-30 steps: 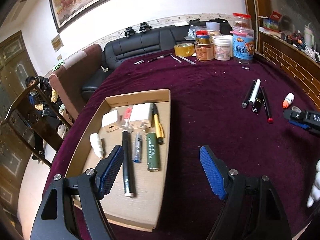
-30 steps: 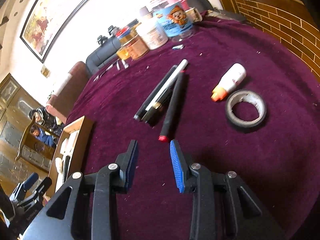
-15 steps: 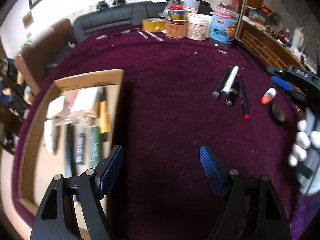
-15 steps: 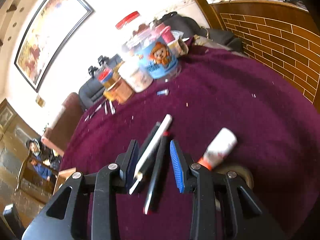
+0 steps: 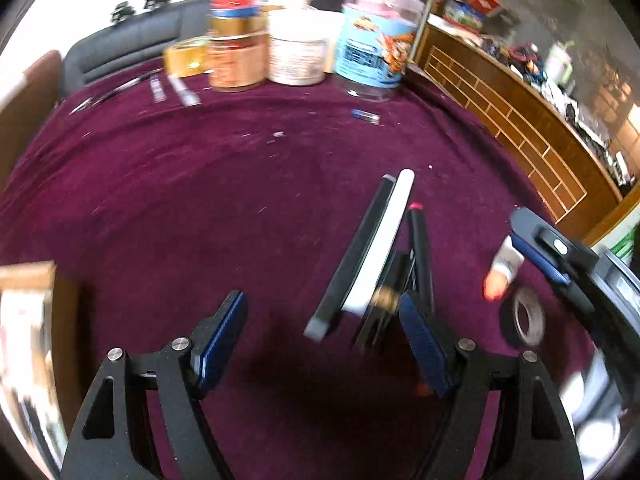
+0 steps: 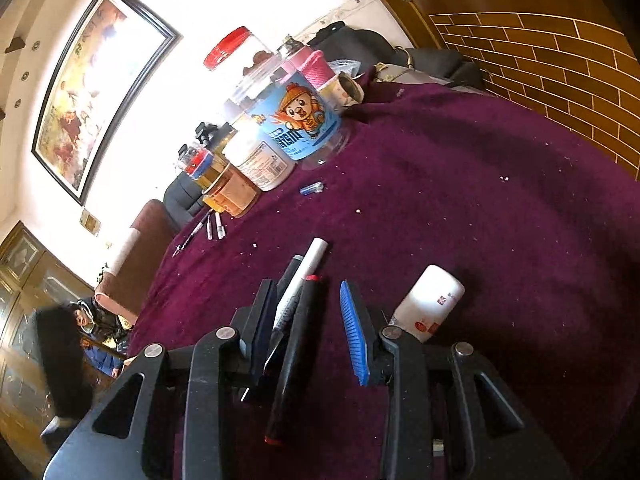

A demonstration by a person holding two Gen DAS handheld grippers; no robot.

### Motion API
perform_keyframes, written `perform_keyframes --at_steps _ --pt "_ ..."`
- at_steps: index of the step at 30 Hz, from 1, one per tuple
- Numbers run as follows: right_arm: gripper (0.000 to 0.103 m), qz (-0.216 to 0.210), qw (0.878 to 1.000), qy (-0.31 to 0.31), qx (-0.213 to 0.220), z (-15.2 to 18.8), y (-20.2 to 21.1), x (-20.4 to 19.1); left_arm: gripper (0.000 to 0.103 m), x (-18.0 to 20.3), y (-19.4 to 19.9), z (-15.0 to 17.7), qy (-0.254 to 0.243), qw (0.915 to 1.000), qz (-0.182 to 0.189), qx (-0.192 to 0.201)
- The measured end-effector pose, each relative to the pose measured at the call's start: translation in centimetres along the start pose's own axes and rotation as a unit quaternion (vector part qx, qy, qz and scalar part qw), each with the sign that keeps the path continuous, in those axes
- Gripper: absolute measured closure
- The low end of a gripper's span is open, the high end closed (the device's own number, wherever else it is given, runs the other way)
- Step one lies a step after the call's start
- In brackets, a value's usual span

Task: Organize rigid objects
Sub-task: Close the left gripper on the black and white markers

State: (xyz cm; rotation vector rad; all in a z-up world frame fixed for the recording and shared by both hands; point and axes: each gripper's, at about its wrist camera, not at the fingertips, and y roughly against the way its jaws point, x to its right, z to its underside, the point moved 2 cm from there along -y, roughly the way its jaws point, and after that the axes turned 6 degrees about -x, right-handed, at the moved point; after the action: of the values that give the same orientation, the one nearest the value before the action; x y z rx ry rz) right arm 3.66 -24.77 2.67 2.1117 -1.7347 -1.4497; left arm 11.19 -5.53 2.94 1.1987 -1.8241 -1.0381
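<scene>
Several pens (image 6: 298, 308) lie lengthwise, near-to-far, between right gripper (image 6: 308, 320) jaws, parted, unclenched; left gripper (image 5: 320, 340) wide, empty, alongside.

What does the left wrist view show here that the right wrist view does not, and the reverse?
Only the left wrist view shows the grey tape roll, a corner of the cardboard box, the yellow tape roll and the left gripper, open over bare cloth. Only the right wrist view shows the framed painting and the right gripper, its jaws apart around the pens. Both share the white pen, the red-tipped black pen, the white bottle and the blue-label jar.
</scene>
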Motion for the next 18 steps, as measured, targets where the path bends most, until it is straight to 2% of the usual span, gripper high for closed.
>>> perform_keyframes --at_steps 2,5,7,8,9,14,18 --pt "0.07 -0.006 1.0 -0.004 -0.006 0.0 -0.3 0.0 0.031 1.4 -1.7 -1.3 -0.027 0.9996 -0.009 -0.008" --pt "0.07 -0.01 1.0 -0.006 -0.01 0.1 -0.3 0.0 0.029 3.3 -3.3 -2.2 -0.072 0.9965 -0.044 -0.006" --pt "0.07 -0.01 1.0 -0.009 -0.009 0.1 -0.3 0.1 0.045 4.1 -4.3 -2.1 -0.092 0.9935 -0.064 -0.019" --pt "0.07 -0.008 1.0 -0.011 -0.009 0.1 -0.3 0.2 0.058 4.3 -4.0 -1.8 -0.092 0.9946 -0.048 -0.007" --pt "0.07 -0.007 1.0 -0.013 -0.01 0.1 -0.3 0.3 0.061 4.6 -3.8 -1.3 -0.095 0.9943 -0.048 -0.006" --pt "0.07 -0.006 1.0 -0.017 -0.013 0.1 -0.4 0.5 0.062 3.6 -2.2 1.7 -0.076 0.9968 -0.025 -0.01" --pt "0.07 -0.002 1.0 -0.005 -0.014 0.3 -0.5 0.1 0.062 2.7 0.1 5.9 -0.071 0.9972 -0.016 -0.017"
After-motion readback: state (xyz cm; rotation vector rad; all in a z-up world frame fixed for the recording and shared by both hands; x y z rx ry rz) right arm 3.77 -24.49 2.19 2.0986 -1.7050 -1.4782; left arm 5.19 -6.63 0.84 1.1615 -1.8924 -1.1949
